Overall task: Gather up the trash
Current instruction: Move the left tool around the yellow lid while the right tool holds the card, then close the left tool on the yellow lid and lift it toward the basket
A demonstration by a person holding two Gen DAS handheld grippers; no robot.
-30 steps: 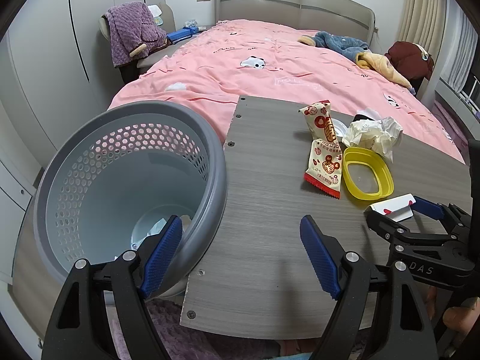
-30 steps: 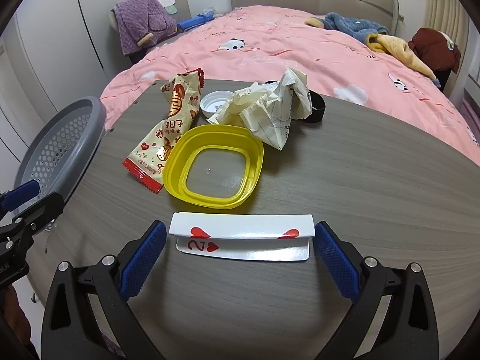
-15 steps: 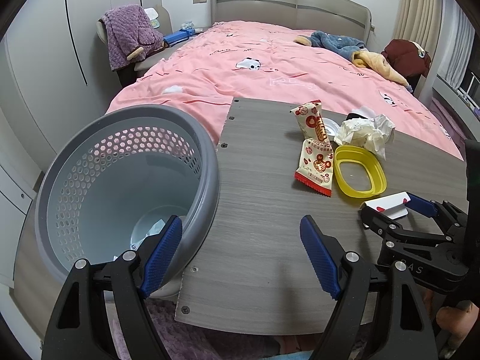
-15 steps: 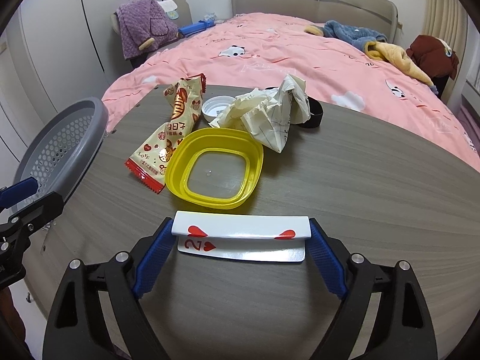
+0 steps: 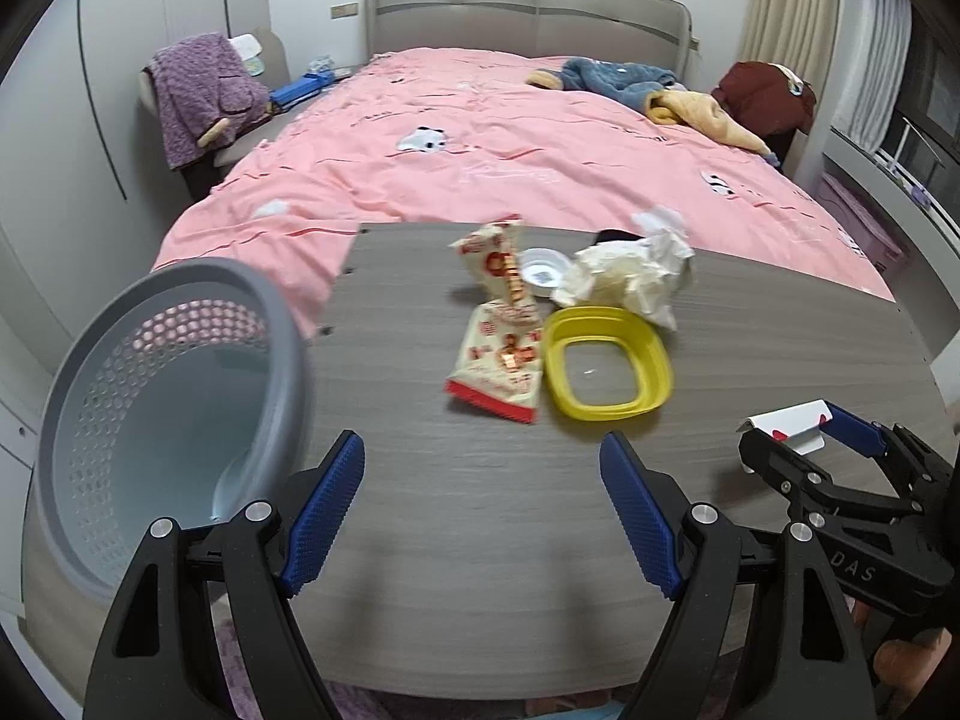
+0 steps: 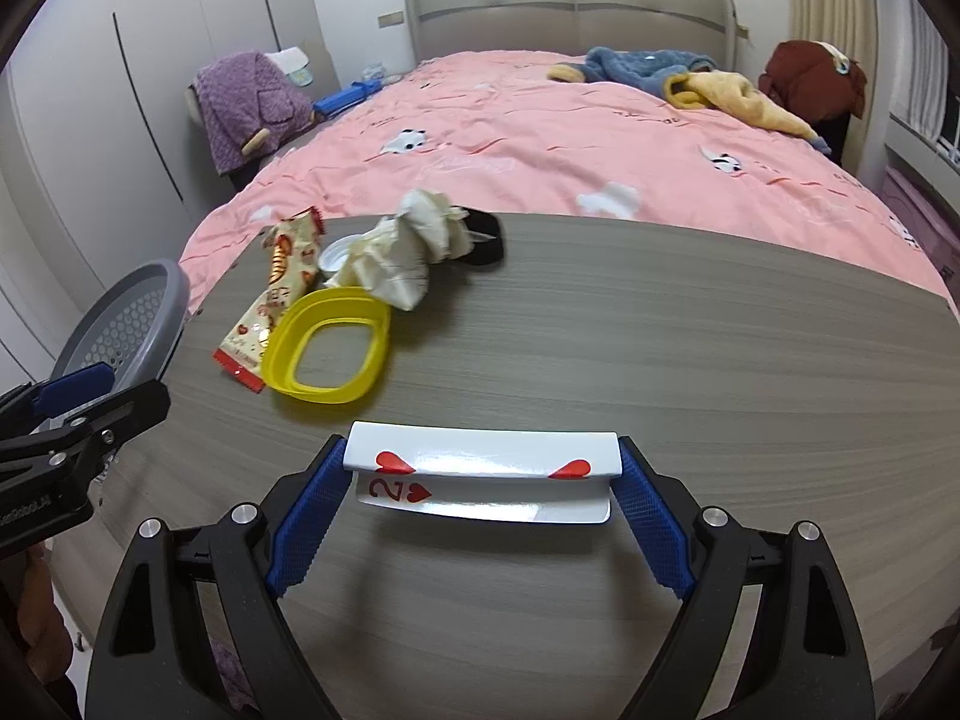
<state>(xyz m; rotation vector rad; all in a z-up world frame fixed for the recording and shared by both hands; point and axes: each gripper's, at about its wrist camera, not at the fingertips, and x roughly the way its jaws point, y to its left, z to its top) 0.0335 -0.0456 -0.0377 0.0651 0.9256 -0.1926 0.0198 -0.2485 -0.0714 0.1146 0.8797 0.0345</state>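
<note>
My right gripper (image 6: 483,480) is shut on a folded two-of-hearts playing card (image 6: 480,465), its blue pads pressing both short ends; the card hangs just above the wooden table (image 6: 660,348). The left wrist view shows that card (image 5: 786,426) at the right edge. My left gripper (image 5: 483,480) stands open over the table's near edge with nothing between its fingers. A grey perforated basket (image 5: 282,324) stands to its left, beside the table. On the table lie a snack wrapper (image 5: 501,354), a yellow lid ring (image 5: 600,318), crumpled paper (image 5: 630,276) and a white cap (image 5: 543,270).
A bed with a pink cover (image 5: 510,150) runs behind the table, with clothes at its far end. A black object (image 6: 486,240) lies behind the crumpled paper. A chair with a purple garment (image 5: 198,96) stands at the back left.
The right gripper's fingers closed onto the card's ends and lifted it off the table. The left gripper shifted right, so the basket slid toward the left edge of its view.
</note>
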